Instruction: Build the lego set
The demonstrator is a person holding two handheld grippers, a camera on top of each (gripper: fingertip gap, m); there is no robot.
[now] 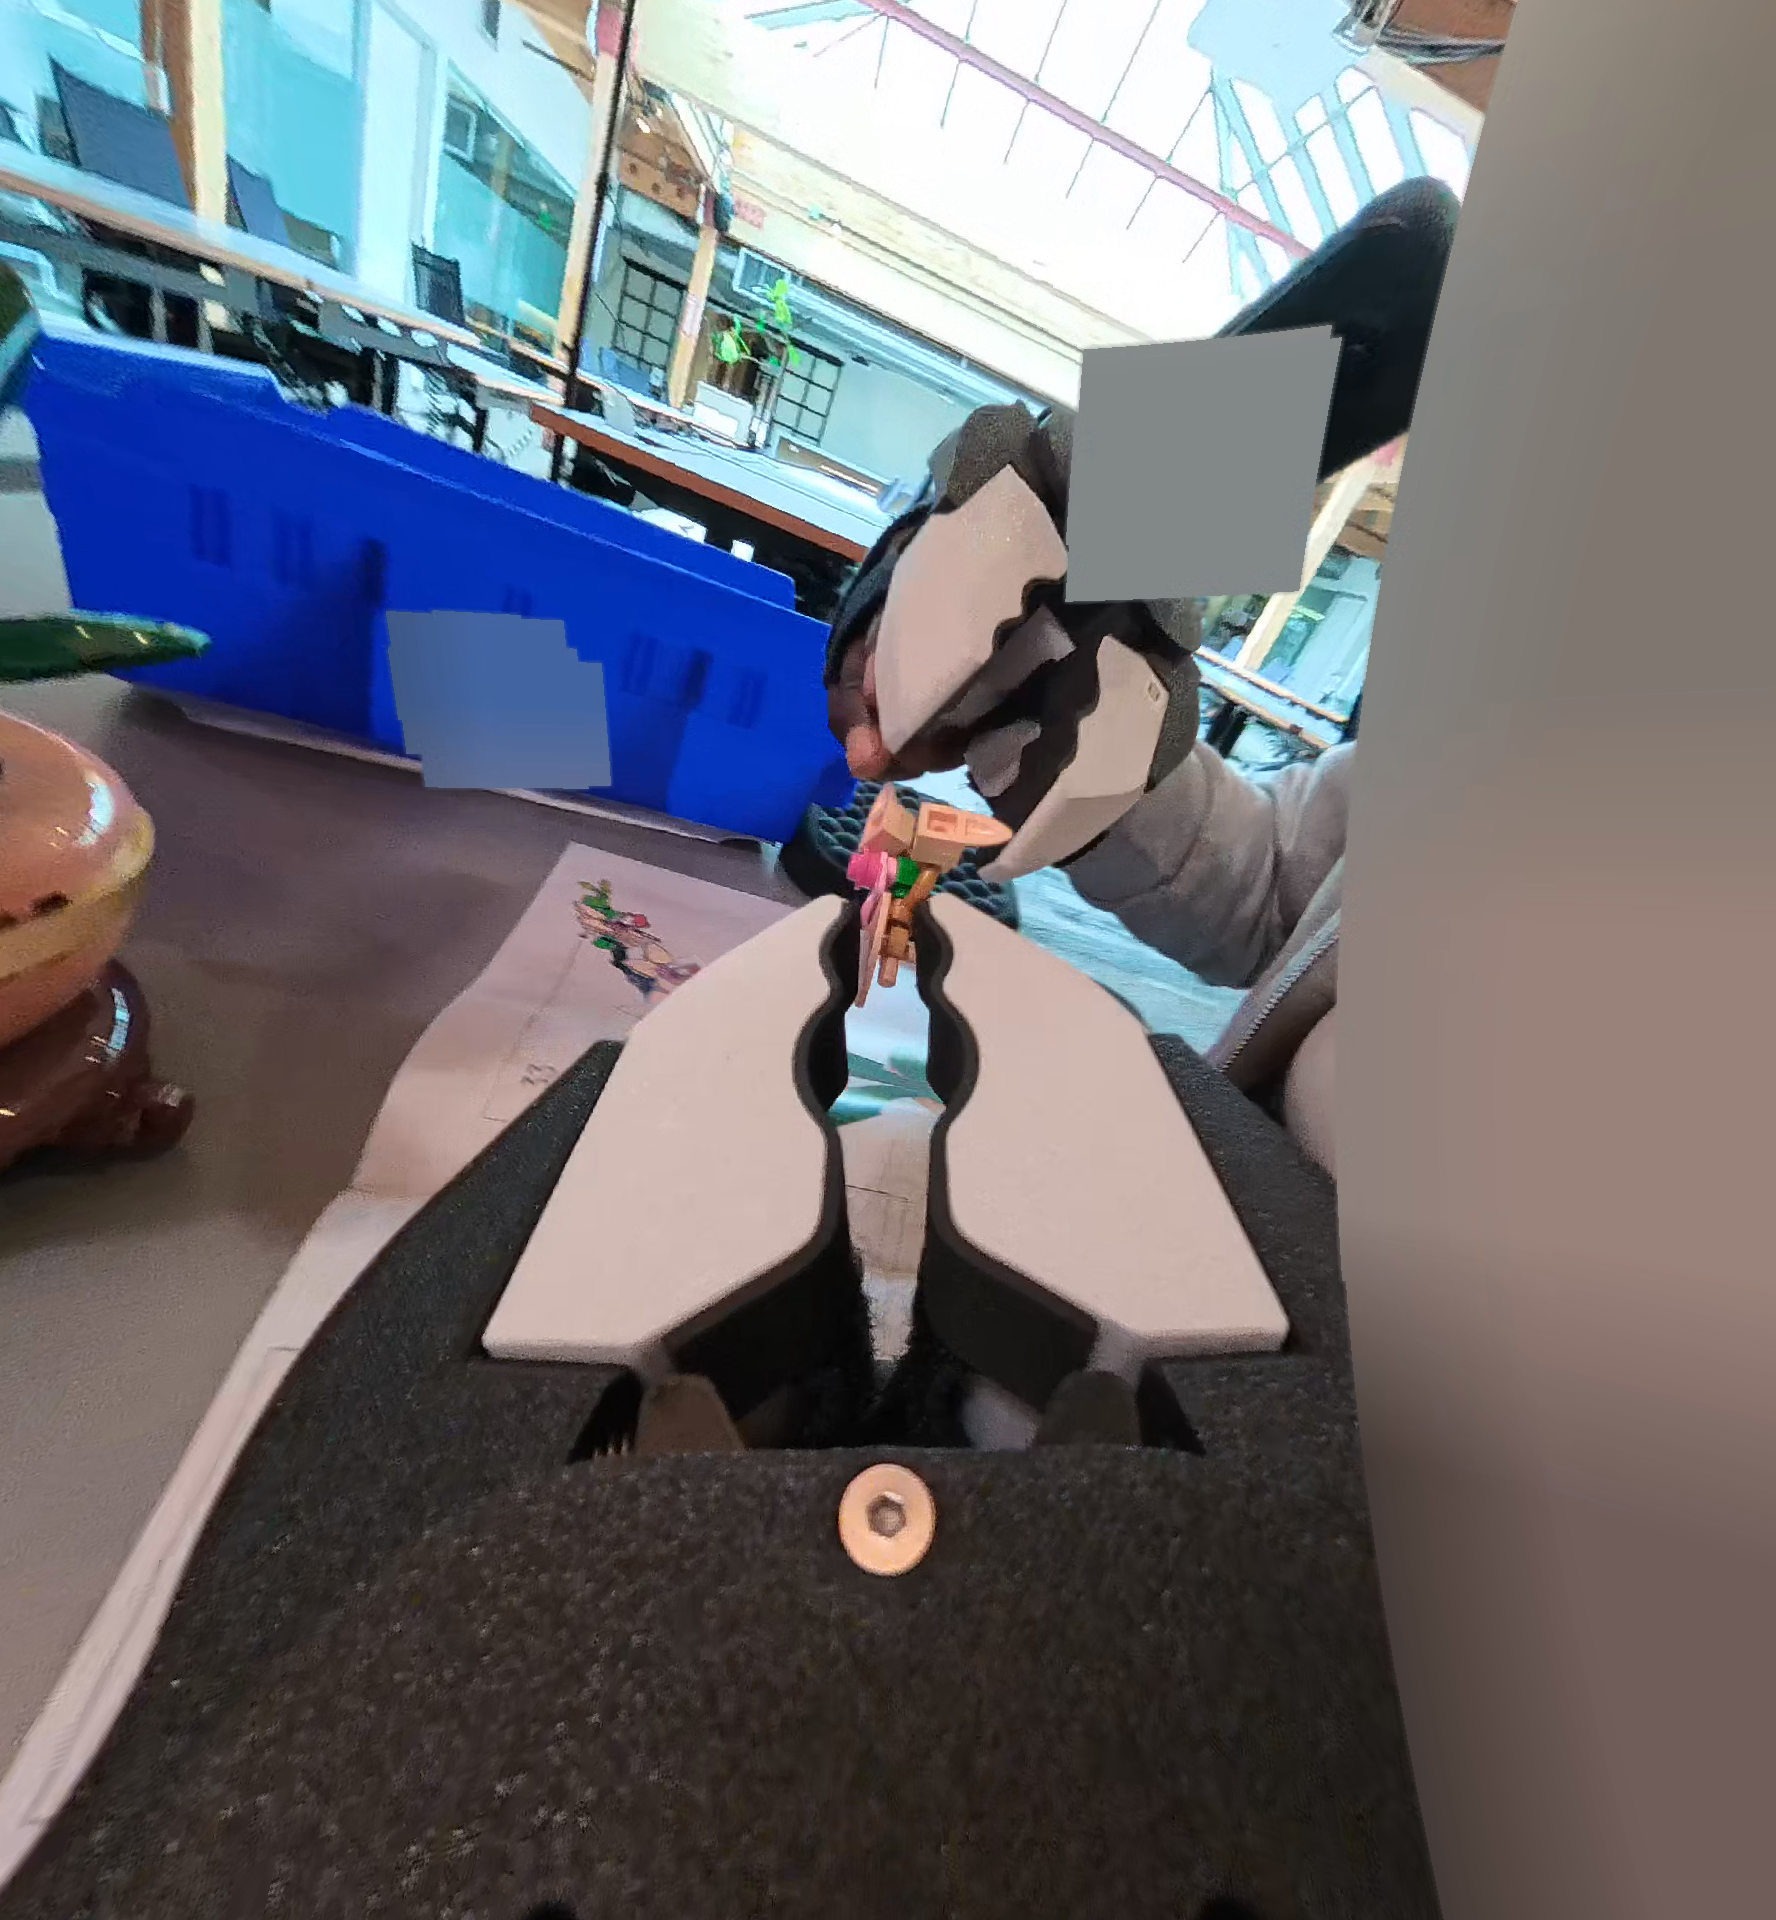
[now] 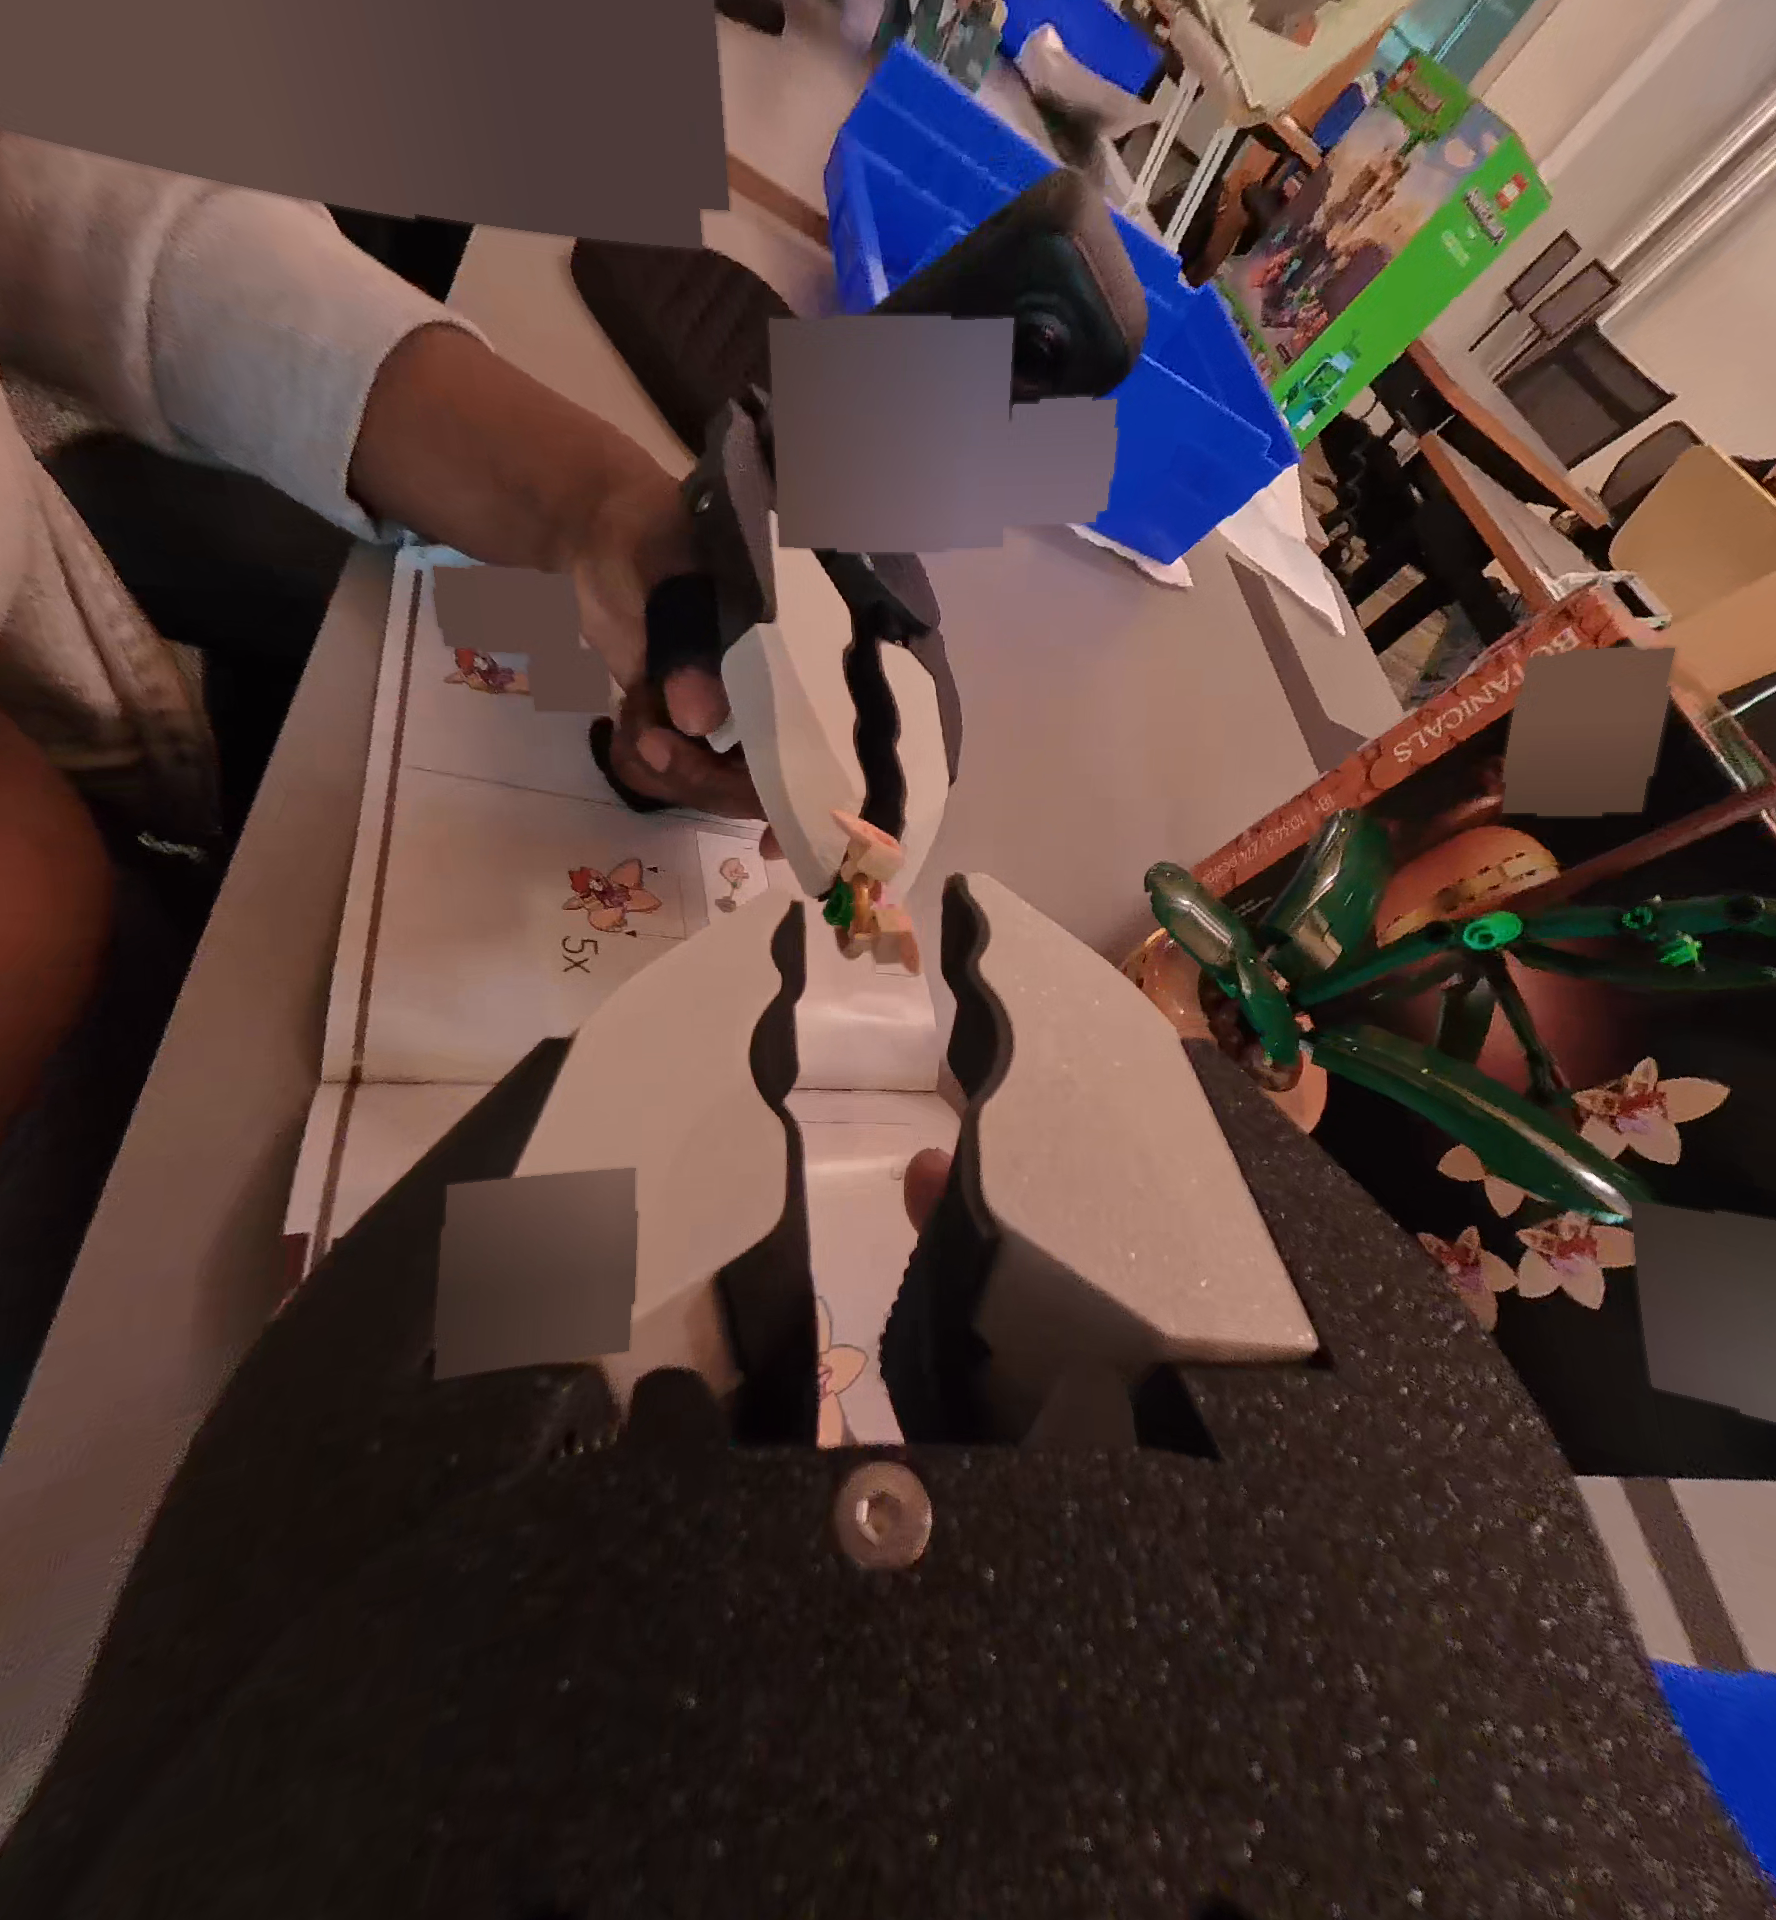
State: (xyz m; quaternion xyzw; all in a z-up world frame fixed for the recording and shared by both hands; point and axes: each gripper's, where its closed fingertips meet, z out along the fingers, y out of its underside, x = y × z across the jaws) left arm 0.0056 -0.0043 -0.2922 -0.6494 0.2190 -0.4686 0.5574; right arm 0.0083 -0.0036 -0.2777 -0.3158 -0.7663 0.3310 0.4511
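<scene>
Left claw (image 1: 889,920) pinching flower piece (image 1: 899,883), grey table (image 1: 271,904) — workshop

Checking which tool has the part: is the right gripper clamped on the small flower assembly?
No: the right gripper is open and empty, while the left gripper pinches the flower assembly.

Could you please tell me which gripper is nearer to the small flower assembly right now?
Left. The left gripper is shut on the small flower assembly, pinching its lower part at the fingertips. The right gripper is open, its tips just short of the piece and not gripping it.
</scene>
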